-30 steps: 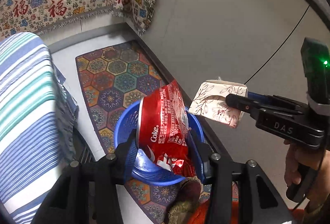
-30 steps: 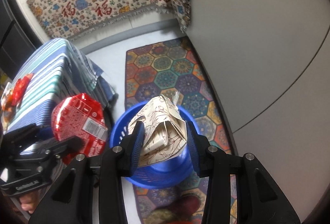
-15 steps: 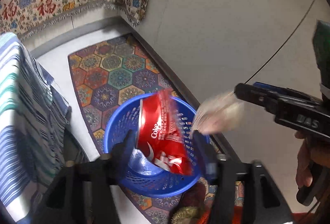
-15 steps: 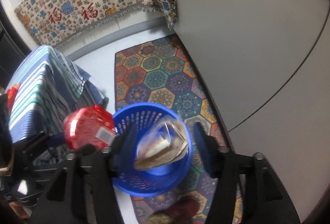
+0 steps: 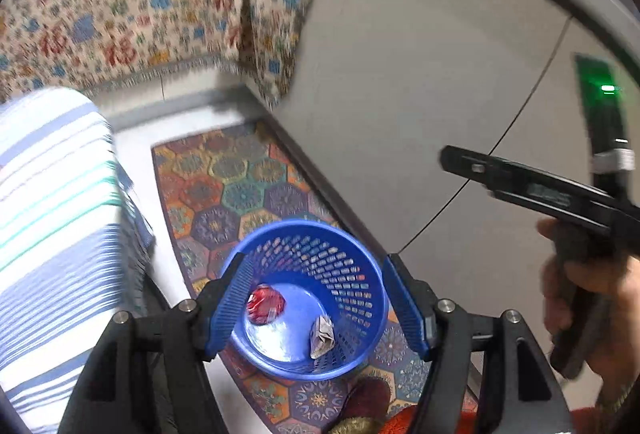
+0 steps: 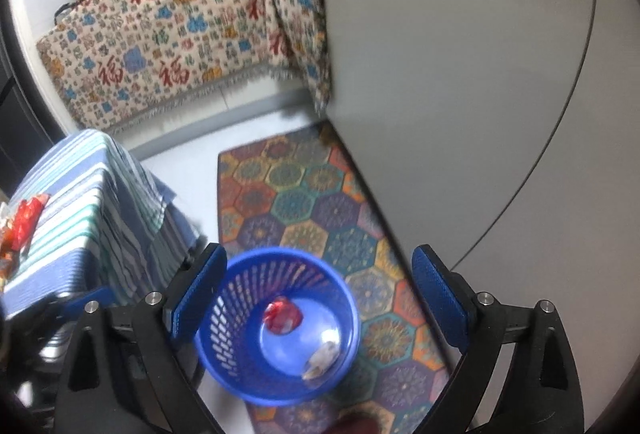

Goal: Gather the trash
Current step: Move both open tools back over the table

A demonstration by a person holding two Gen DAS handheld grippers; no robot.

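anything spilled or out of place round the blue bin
Nothing stands out. The blue bin stands upright on the patterned rug, and the red wrapper and crumpled paper both lie inside on its bottom. No litter shows on the rug around it.

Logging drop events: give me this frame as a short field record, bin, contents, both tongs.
bin: blue basket, upright on patterned rug
contents: red wrapper and crumpled floral paper, lying apart on the bottom
left tongs: open, nothing between the jaws, above the basket; jaws have just been opening
right tongs: open wide, nothing held, above the basket; jaws have just been opening
nearby: striped cloth with red packaging lying on it
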